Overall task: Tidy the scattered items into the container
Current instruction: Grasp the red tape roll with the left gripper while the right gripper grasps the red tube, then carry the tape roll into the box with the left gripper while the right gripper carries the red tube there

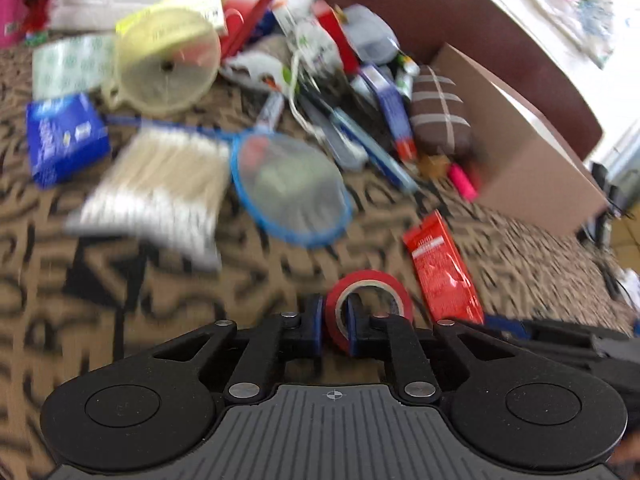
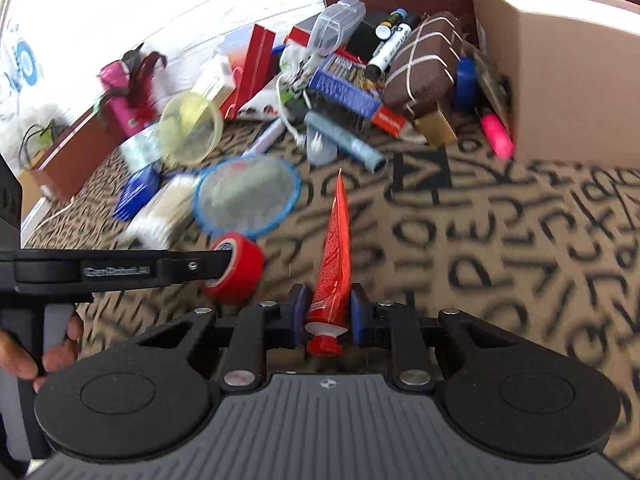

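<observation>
**Both claws loaded over patterned carpet**

Brown carpet with black glyph print, clutter heaped at 12 o'clock. Left gripper clamped on the red tape roll, one pad inside the core. Right gripper clenched on the red tube, cap toward camera. Cardboard box sits at 1 o'clock, pink highlighter touching its base. Blue-rimmed sieve at 11 o'clock.

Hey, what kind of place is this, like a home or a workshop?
Most likely a room in a home: a patterned carpet strewn with household clutter, a cardboard box standing on it, and dark wooden furniture behind the pile.
</observation>
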The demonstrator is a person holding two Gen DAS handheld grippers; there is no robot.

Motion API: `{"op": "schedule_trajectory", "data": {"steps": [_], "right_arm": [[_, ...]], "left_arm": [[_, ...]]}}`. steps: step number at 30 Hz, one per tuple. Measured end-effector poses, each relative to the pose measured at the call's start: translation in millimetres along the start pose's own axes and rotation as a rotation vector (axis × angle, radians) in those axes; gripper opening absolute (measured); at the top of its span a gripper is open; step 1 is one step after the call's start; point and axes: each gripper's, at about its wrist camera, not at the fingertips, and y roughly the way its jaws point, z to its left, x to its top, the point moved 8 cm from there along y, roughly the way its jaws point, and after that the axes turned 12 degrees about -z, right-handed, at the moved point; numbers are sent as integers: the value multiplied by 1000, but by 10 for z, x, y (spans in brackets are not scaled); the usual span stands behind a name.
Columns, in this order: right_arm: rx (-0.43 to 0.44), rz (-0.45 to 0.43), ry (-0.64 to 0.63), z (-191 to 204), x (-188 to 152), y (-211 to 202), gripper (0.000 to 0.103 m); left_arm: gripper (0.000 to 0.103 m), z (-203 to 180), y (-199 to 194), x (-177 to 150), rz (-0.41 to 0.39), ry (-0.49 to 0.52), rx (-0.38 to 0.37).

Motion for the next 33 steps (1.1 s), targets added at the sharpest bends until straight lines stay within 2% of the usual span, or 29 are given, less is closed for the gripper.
{"op": "schedule_trajectory", "data": {"steps": [2, 4, 5, 7, 8, 9, 12, 17, 19, 21, 23, 24, 26, 31, 32, 33], "right_arm": [[-12, -8, -10, -2, -85, -137, 27], [-22, -13, -31, 17, -153, -235, 28], [-27, -15, -42, 34, -179, -275, 32], [-35, -21, -59, 69, -205, -332, 49], [-45, -29, -64, 82, -211, -360, 64], [-66, -38, -72, 81, -218, -389, 68], [-134, -69, -115, 81, -214, -464, 68], [-131, -92, -151, 149, -186, -424, 68], [-132, -89, -167, 181, -180, -384, 65], [-140, -90, -174, 195, -180, -357, 60], [-155, -85, -176, 182, -190, -346, 54], [-162, -81, -176, 173, -200, -350, 47], [-164, -72, -168, 143, -211, -360, 39], [-154, -55, -153, 109, -208, -329, 38], [-151, -48, -155, 112, -208, -305, 38], [-151, -42, -158, 118, -211, -284, 38]], "left_arm": [[11, -16, -98, -84, 3, -2, -1], [26, -54, -146, -121, 17, 6, -15], [27, -79, -160, -127, 27, 14, -25], [28, -132, -189, -152, 43, 30, -46], [32, -155, -195, -173, 56, 35, -60], [33, -171, -194, -195, 67, 37, -68], [43, -200, -214, -237, 50, 48, -62], [56, -221, -199, -204, 1, 54, -20], [57, -248, -182, -184, 0, 64, -19], [53, -280, -165, -181, 11, 76, -29], [28, -303, -141, -180, 31, 80, -43], [26, -311, -126, -184, 44, 79, -48], [27, -339, -105, -190, 52, 83, -63], [37, -358, -38, -185, 39, 63, -57], [37, -361, -24, -185, 43, 66, -59], [29, -365, -17, -183, 50, 75, -61]]}}
